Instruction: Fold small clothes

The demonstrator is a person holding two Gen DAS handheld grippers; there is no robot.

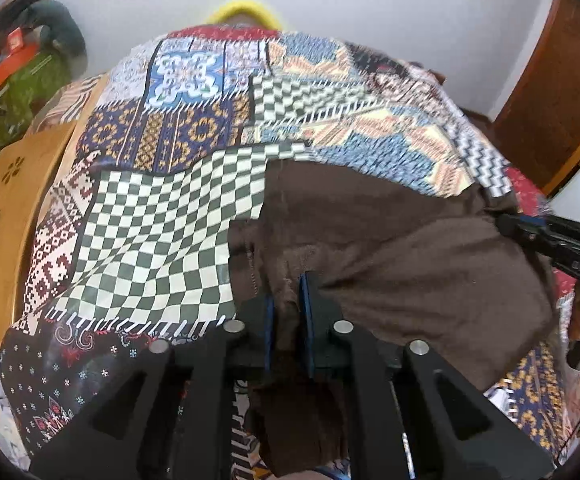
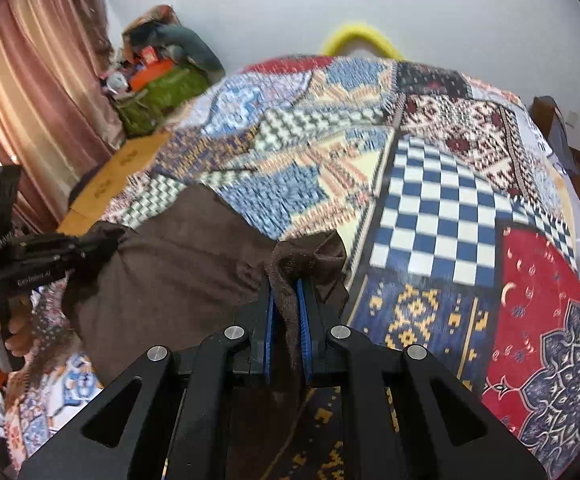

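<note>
A dark brown garment [image 1: 402, 248] lies spread on the patchwork bedspread [image 1: 161, 208]. My left gripper [image 1: 287, 300] is shut on its near-left edge, with brown cloth pinched between the blue pads. My right gripper [image 2: 287, 300] is shut on another corner of the same brown garment [image 2: 177, 264], and a bunched tuft of cloth sticks up past its fingertips. Each gripper shows in the other's view: the right one at the garment's right edge [image 1: 530, 232], the left one at its left edge [image 2: 85, 248]. The garment stretches between them.
The patchwork bedspread [image 2: 442, 208] covers the bed. A wooden board [image 1: 13, 208] stands along the bed's left side. A green bag with clutter [image 2: 157, 96] and pink curtains [image 2: 29, 92] stand at the back left. A yellow ring [image 2: 360, 38] lies at the far edge, a wooden door [image 1: 550, 80] at right.
</note>
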